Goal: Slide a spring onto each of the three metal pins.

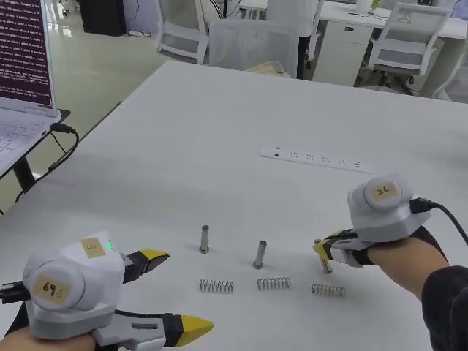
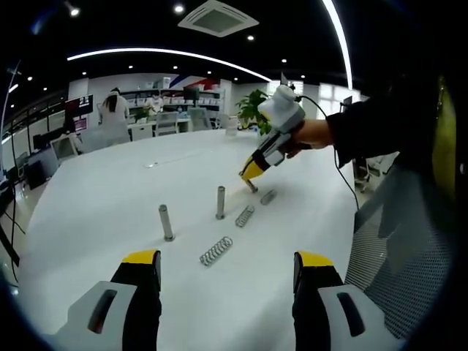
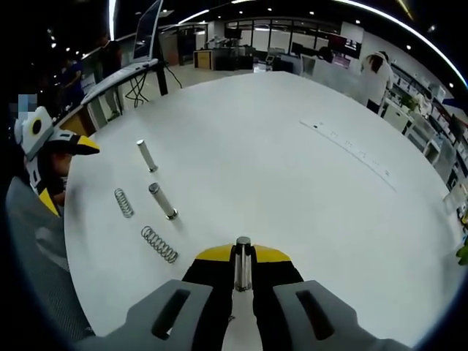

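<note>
Two metal pins (image 1: pixel 205 239) (image 1: pixel 259 254) stand upright on the white table (image 1: pixel 219 131). A third pin (image 1: pixel 326 262) is clamped between the yellow tips of my right gripper (image 1: pixel 324 251), low over the table; in the right gripper view this pin (image 3: pixel 243 267) runs between the shut jaws. Three springs (image 1: pixel 216 286) (image 1: pixel 273 283) (image 1: pixel 328 290) lie flat in a row in front of the pins. My left gripper (image 1: pixel 175 291) hovers open at the near left with nothing in it, short of the left spring (image 2: pixel 216 250).
A white power strip (image 1: pixel 322 159) lies on the table beyond the pins. A laptop (image 1: pixel 22 73) sits on a stand at the far left, with a cable hanging down. Office chairs (image 1: pixel 252 44) stand past the far table edge.
</note>
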Tool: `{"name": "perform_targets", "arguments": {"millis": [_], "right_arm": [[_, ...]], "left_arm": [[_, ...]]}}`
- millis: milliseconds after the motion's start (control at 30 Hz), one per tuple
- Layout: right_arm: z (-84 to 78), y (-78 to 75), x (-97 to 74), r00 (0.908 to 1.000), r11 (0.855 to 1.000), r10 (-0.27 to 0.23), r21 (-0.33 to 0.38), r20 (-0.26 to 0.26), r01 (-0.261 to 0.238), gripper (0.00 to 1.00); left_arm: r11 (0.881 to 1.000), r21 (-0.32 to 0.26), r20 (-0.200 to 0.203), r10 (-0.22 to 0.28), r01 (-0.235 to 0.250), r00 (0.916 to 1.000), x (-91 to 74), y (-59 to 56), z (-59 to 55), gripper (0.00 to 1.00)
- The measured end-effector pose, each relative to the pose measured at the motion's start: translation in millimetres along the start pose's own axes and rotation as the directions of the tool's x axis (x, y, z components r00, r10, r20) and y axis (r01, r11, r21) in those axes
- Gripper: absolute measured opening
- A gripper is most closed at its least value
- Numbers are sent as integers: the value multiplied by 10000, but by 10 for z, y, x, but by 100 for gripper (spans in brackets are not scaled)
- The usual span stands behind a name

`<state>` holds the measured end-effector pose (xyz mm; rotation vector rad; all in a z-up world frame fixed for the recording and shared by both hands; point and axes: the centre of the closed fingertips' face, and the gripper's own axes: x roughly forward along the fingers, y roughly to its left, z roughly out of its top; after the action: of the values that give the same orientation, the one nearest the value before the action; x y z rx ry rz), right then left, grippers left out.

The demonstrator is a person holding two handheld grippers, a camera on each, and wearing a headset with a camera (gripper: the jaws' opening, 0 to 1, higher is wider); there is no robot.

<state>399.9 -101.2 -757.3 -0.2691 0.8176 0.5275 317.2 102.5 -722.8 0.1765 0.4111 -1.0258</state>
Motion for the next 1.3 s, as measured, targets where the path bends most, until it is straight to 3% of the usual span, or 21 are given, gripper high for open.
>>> {"name": "perform_targets", "arguments": {"millis": [700,1300], "right_arm": [[6,93,-56,9949,9991,336,207,954,-357,6],[14,146,-104,9910,9988,455,113,1259,-473,6]], "left_arm": [[10000,71,12,-34,34,10000,22,-19,13,70],[9999,154,-48,-67,68,10000,33,-36,19,70]]}}
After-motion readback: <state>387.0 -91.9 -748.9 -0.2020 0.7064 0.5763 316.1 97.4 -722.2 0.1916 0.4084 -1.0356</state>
